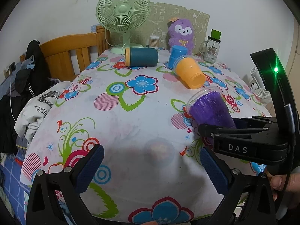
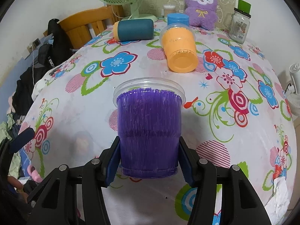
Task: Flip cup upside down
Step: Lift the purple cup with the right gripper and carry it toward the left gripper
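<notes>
A purple plastic cup (image 2: 149, 131) with a clear rim lies between the blue pads of my right gripper (image 2: 149, 161), which is shut on its base end; the rim points away from me. In the left wrist view the same cup (image 1: 210, 106) is tilted, rim toward the far left, held above the flowered tablecloth (image 1: 121, 116) by the right gripper (image 1: 217, 129). My left gripper (image 1: 151, 166) is open and empty, low over the near part of the table.
An orange cup (image 2: 179, 50) lies on its side mid-table, a teal tumbler (image 2: 134, 30) lies behind it, and a blue cup (image 2: 178, 19) stands upside down. A green fan (image 1: 122, 13), plush toy (image 2: 201, 5) and glass jar (image 2: 239, 26) stand at the back. A wooden bed with clothes (image 1: 31, 78) is left.
</notes>
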The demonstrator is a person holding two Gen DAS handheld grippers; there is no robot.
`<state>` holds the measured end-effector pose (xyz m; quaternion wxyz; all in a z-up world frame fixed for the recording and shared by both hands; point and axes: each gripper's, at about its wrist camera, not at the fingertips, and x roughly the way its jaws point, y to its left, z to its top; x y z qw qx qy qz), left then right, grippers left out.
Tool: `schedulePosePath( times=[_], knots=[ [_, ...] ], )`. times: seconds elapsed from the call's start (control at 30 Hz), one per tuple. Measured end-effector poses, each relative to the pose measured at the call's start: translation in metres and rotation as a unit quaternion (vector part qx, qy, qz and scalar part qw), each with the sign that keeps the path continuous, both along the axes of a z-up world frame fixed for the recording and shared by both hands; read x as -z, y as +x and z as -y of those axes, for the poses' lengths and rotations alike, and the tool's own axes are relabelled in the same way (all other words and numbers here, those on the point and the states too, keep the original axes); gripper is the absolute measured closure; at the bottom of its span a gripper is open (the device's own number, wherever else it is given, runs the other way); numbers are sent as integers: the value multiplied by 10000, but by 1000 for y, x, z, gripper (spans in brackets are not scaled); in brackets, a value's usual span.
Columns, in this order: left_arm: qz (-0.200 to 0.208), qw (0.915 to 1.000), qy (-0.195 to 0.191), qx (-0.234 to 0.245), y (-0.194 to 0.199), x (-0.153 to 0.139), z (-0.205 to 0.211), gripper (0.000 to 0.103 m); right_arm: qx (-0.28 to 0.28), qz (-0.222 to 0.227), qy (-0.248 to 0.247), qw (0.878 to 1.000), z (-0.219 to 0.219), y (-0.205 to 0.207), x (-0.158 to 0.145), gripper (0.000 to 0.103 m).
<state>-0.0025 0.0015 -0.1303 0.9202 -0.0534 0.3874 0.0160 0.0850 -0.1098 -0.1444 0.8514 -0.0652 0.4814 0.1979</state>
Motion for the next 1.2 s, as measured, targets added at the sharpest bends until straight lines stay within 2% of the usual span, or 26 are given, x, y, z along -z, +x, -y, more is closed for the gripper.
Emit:
schedulePosePath(
  times=[0.5, 0.57, 0.63, 0.83, 1.03, 1.2],
  knots=[
    [4, 10000, -45, -26, 2, 2, -5, 0, -57, -46, -134, 9999, -5, 1, 3, 42],
    [13, 10000, -46, -25, 1, 1, -6, 0, -85, -100, -215, 9997, -7, 1, 5, 39],
    [29, 10000, -50, -22, 0, -1, -7, 0, -90, -72, -228, 9997, -7, -1, 4, 28],
    [139, 9998, -128, -27, -5, -11, -8, 0, -57, 155, -27, 9999, 0, -5, -14, 21],
    [247, 9995, -171, -7, -5, -22, -3, 0, 10, 315, 272, 9991, 14, -9, -36, 20],
    [274, 9994, -192, 115, -1, -28, 7, 0, 26, 604, 63, 9981, 22, -18, -53, 20]
  ],
)
